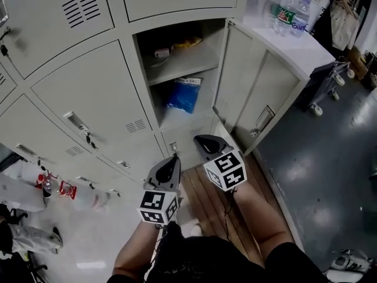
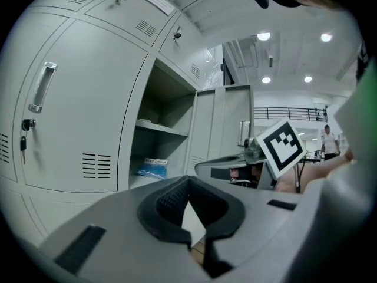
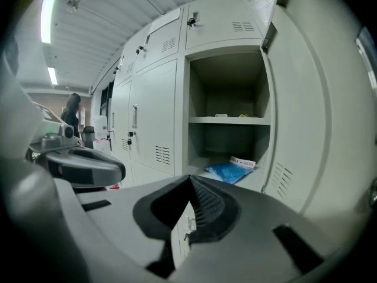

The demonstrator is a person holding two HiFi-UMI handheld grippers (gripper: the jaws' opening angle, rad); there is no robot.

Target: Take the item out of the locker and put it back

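Both grippers are sitting closed with nothing between the jaws: left gripper [image 1: 172,159], right gripper [image 1: 203,141]. Blue bag [image 1: 182,95] is lying in the open locker [image 1: 241,75] under the shelf [image 1: 188,62], well apart from both. Only the head view is showing bottles [image 1: 290,7] beyond the door. Only the right gripper view is catching a distant person [image 3: 72,114].

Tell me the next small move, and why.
Probably open the right gripper and ease it toward the blue bag. The bag lies in the lower compartment of the open locker, and both it and the left gripper hang outside, jaws together, empty.
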